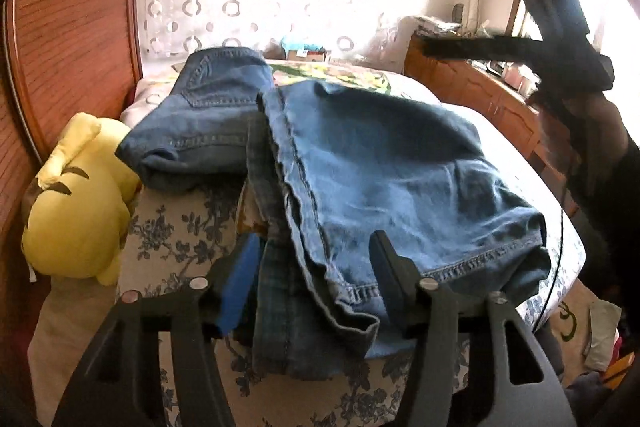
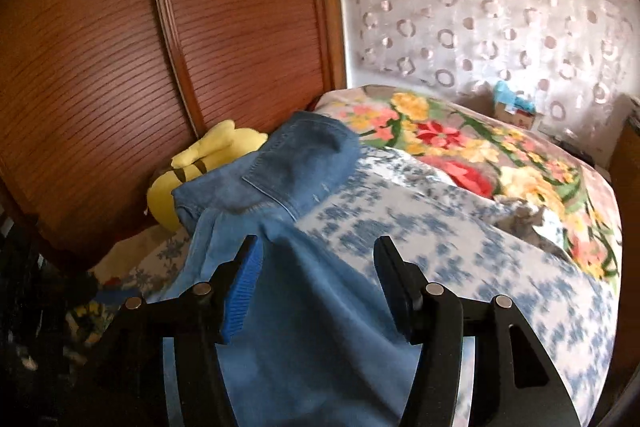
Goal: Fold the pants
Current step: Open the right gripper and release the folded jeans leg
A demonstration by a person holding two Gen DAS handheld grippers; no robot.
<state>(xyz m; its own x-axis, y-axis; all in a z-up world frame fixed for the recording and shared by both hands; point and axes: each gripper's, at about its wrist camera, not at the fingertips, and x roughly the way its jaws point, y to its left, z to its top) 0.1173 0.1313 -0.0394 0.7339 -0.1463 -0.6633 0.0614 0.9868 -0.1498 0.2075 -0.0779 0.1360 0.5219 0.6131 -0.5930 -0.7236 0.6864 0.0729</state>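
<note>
Denim jeans (image 1: 384,163) on bed (image 1: 176,239) near edge, legs doubled over, waist end toward wardrobe (image 1: 68,39) — fold step just laid, judged.
Both grippers apart, nothing pinched: L gripper (image 1: 316,263) straddles hem w/o pressing; R gripper (image 2: 316,267) over cloth, clear. Next: regrip folded end, fold again toward wardrobe. Plush (image 1: 76,199) crowds that side; open bed opposite.

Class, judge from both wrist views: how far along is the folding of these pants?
Done: the jeans lie on the bed with the legs already folded back over themselves, hems near the left gripper. In hand: nothing; the left gripper and the right gripper stand open, pressing no denim. Left: probably one more fold toward the waistband and smoothing.
</note>
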